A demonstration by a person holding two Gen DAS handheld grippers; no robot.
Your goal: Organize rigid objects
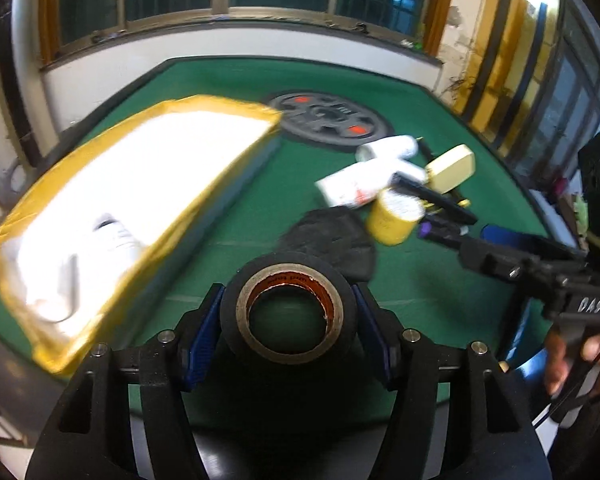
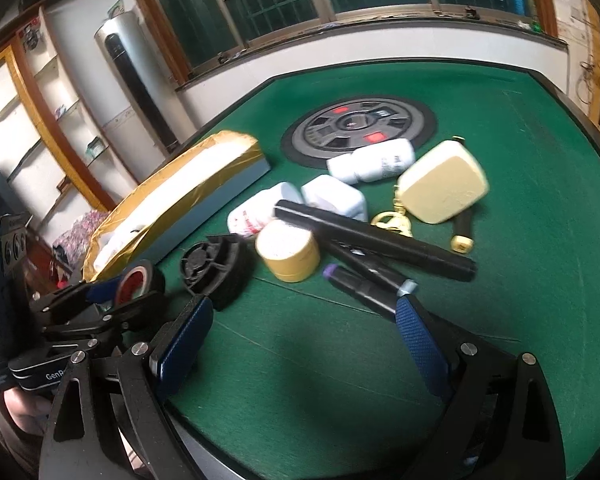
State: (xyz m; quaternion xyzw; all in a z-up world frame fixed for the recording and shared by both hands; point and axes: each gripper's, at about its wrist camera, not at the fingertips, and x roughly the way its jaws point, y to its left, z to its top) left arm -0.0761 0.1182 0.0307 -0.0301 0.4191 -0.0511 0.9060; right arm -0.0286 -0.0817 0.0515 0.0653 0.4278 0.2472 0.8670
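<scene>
My left gripper (image 1: 288, 316) is shut on a black tape roll (image 1: 288, 312) and holds it above the green table (image 1: 420, 292), just right of the yellow-rimmed box (image 1: 132, 208). In the right wrist view the left gripper (image 2: 112, 292) with the roll (image 2: 138, 280) sits at the box's near end (image 2: 172, 208). My right gripper (image 2: 304, 332) is open and empty, near the pile: yellow tape roll (image 2: 288, 252), black tube (image 2: 376, 240), purple-tipped marker (image 2: 360, 284), white bottles (image 2: 372, 160), cream case (image 2: 444, 180), black round fan-like part (image 2: 216, 268).
A round grey panel (image 2: 356, 128) is set in the table's middle. Windows and a white wall lie beyond the far edge. Shelves (image 2: 32, 128) stand at the left. The right gripper's body (image 1: 540, 276) reaches in from the right in the left wrist view.
</scene>
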